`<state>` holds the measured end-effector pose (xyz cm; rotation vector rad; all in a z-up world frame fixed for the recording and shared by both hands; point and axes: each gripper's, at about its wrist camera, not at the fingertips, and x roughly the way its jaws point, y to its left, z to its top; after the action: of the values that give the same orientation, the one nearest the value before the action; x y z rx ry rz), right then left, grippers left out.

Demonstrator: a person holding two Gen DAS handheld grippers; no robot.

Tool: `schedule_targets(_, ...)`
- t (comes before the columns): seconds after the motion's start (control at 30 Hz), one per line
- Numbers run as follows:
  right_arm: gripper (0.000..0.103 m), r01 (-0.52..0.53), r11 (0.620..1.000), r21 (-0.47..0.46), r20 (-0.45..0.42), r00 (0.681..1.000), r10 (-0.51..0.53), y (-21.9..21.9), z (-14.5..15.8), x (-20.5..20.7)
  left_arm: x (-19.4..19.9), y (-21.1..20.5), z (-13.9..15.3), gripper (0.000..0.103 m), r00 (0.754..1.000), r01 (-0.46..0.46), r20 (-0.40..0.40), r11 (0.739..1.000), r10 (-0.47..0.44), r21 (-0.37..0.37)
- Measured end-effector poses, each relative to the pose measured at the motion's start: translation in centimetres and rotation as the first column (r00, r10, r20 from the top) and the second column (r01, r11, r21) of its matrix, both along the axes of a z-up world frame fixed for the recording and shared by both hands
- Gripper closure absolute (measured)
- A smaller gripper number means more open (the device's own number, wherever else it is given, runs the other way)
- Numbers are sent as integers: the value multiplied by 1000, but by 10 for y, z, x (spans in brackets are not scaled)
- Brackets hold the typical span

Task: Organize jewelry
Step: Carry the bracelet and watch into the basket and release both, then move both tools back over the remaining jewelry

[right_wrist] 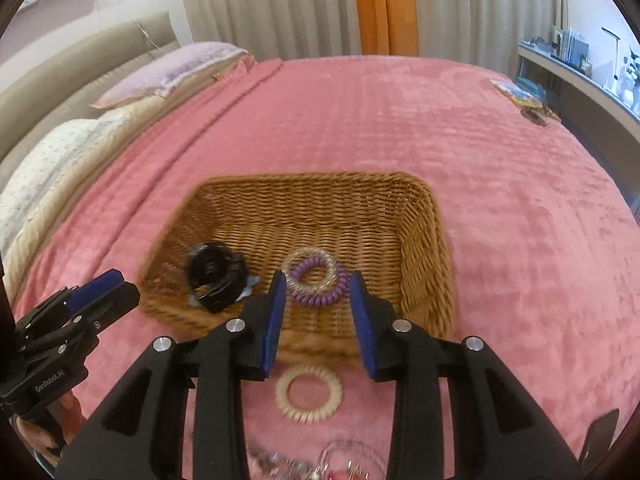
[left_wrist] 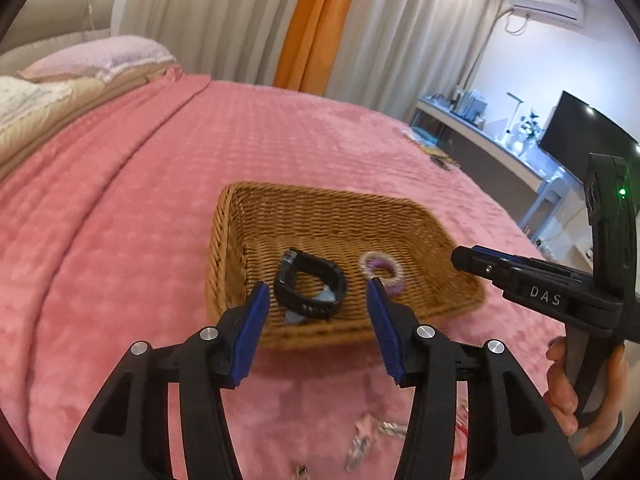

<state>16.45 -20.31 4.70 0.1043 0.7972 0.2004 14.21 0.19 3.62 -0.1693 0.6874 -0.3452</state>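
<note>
Nearest to me, at the bottom edge of both views, loose silvery pieces (left_wrist: 362, 442) lie on the pink blanket (right_wrist: 500, 208), blurred, along with a tangle of pale and reddish bits (right_wrist: 340, 466) I can't make out; these, I judge, still wait to be sorted. Just beyond, between my right gripper's (right_wrist: 318, 322) blue pads, a cream coil ring (right_wrist: 309, 398) rests on the blanket just outside the near wall of the wicker basket (right_wrist: 424, 248). Both my tongs hold nothing: the right one stands with its fingers apart over that near wall, and the left gripper (left_wrist: 316, 328) is spread wider, in front of the basket's near left corner.

Inside the basket lie a black watch (left_wrist: 310, 286) on a scrap of something light blue, and to its right a purple coil band (right_wrist: 316, 280) with a clear one overlapping it. So part of the job looks done. The cream ring seems the likely next pick.

Farther off, the blanket runs to pillows and curtains.
</note>
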Motion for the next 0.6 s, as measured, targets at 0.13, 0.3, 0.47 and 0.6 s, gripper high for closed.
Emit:
schedule_targets(0.13, 73, -15, 1000, 24, 73, 997, 13, -5, 15, -42, -38, 4, 18, 55, 998, 26, 59, 1000, -25, -12)
schedule_targets(0.3, 73, -28, 999, 30, 115, 993, 25, -4, 11, -85, -78, 9, 22, 55, 995, 39, 97, 999, -38, -5)
schedule_targets(0.47, 73, -55, 998, 25, 122, 991, 51, 8, -11, -110, -102, 18, 6, 55, 995, 36, 95, 999, -35, -6)
schedule_targets(0.6, 73, -77, 997, 30, 93, 993, 74, 20, -35, -121, -111, 26, -14, 55, 997, 36, 68, 999, -35, -11)
